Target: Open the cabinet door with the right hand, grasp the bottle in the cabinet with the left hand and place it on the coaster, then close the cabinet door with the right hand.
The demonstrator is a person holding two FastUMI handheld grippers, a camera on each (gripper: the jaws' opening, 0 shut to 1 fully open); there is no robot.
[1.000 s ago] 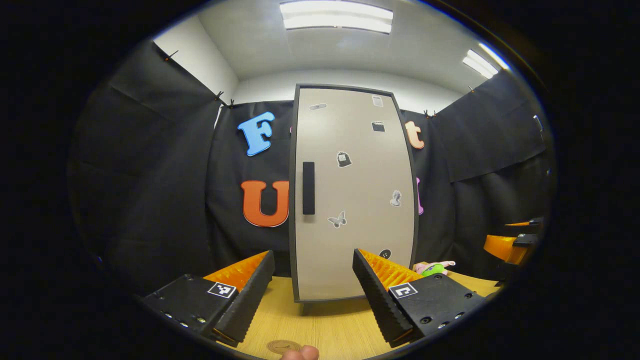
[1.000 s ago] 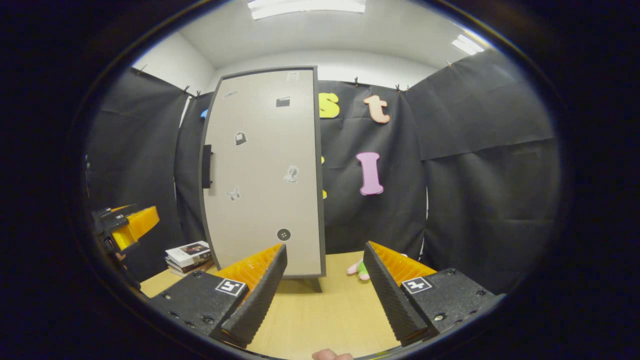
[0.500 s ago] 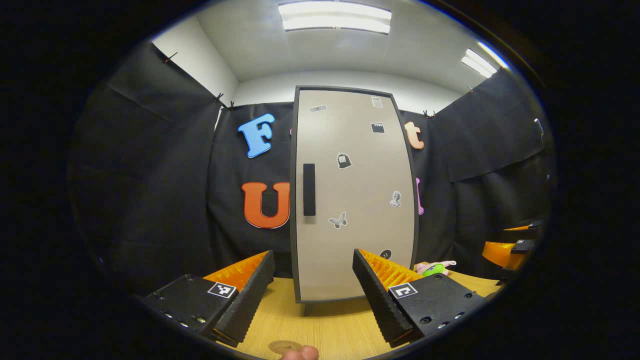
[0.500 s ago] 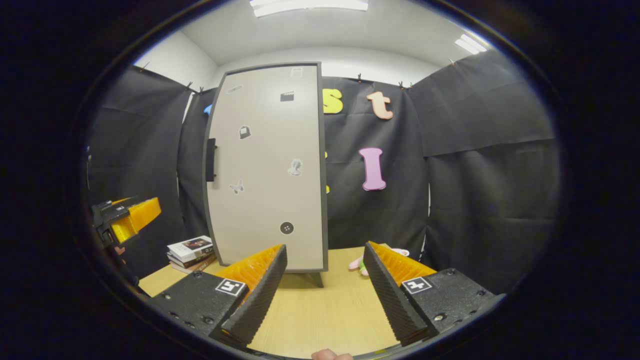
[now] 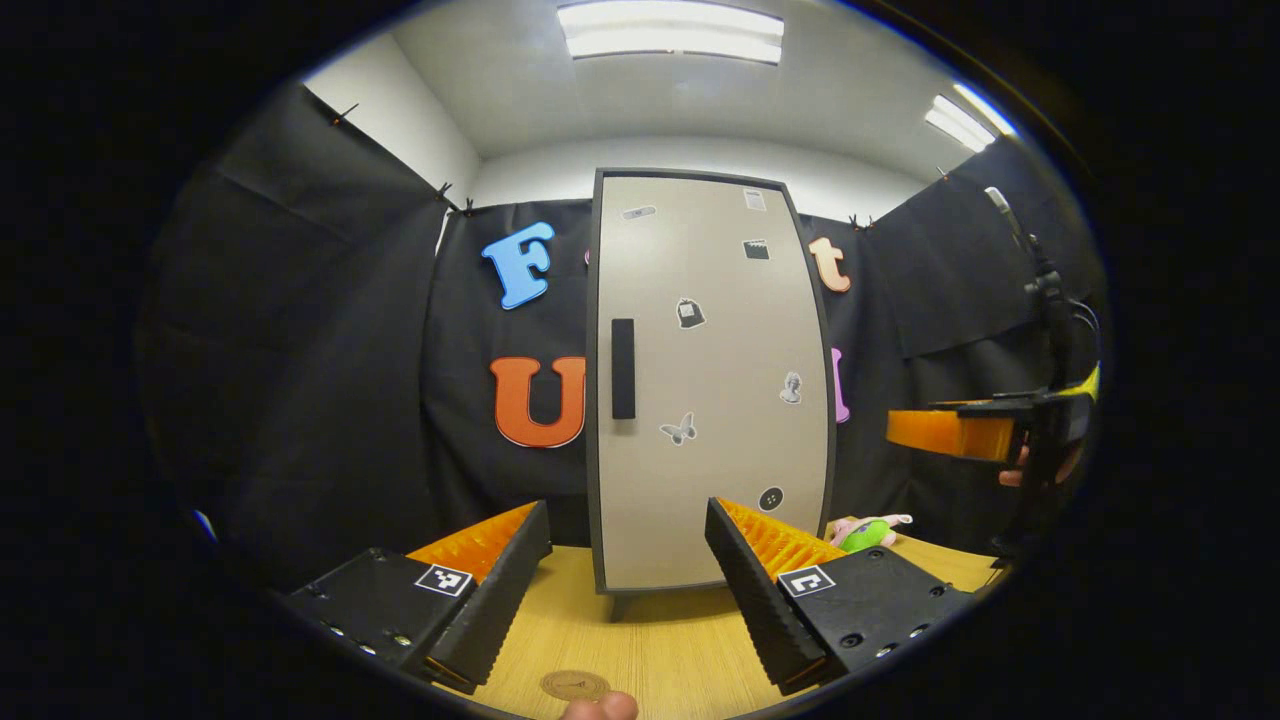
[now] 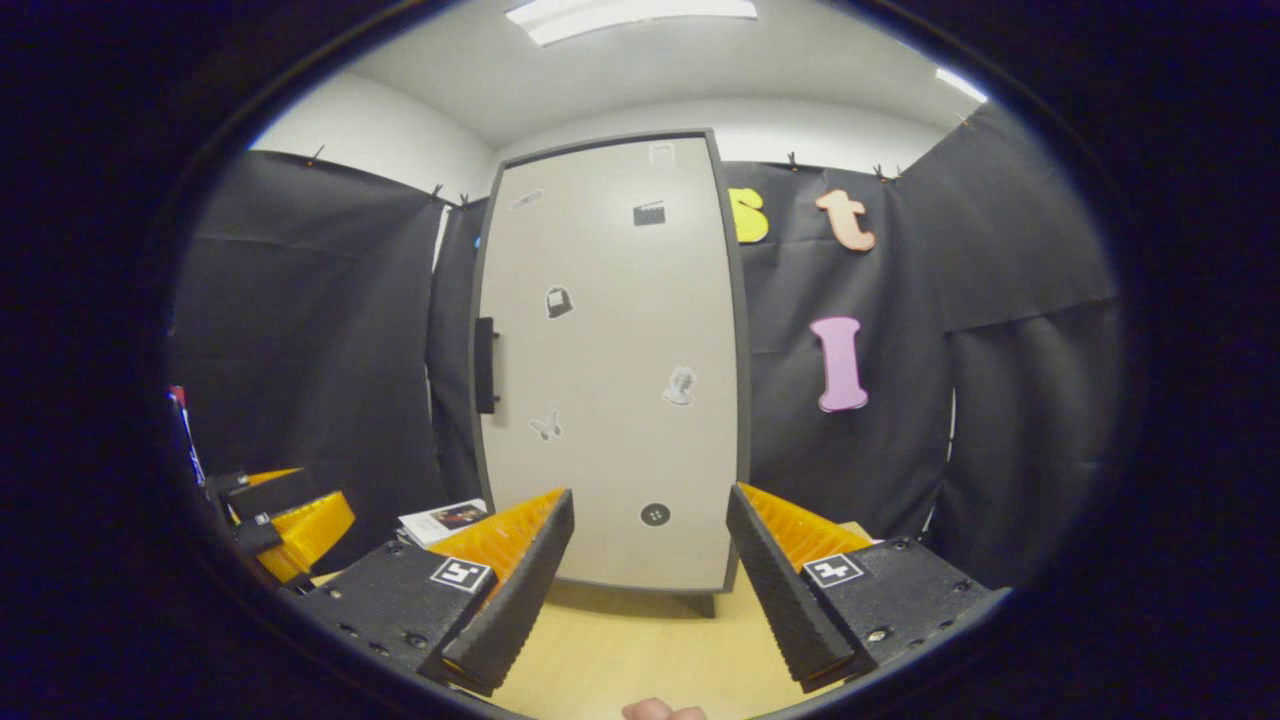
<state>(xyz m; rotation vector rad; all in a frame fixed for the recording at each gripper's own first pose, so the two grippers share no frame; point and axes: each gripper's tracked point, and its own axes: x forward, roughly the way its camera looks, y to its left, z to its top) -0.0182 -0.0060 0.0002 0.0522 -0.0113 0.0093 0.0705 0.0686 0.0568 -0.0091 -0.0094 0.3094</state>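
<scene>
Tall pale cabinet (image 5: 705, 380) standing upright at the far side of the wooden worktop (image 5: 640, 650), door (image 6: 610, 370) fully shut, a dark border around it and little stickers dotted over the face. The dark vertical handle (image 5: 623, 368) sits on the door's left edge, about mid-height. The bottle is presumably inside, hidden behind that door. Right hand-held gripper (image 6: 648, 560) faces the door with its jaws wide apart and nothing between them, well short of the handle. Left hand-held gripper (image 5: 625, 565) is spread wide and empty too, waiting near the worktop's front. Here's the risk, as I judge it: the handle is slim and off to the left, so a reach that goes straight ahead could meet flat door panel and shove the cabinet on its small feet. Pull too sharply and the light cabinet might tip. Smallest of all, the round brown coaster (image 5: 575, 685) lies at the near edge.
</scene>
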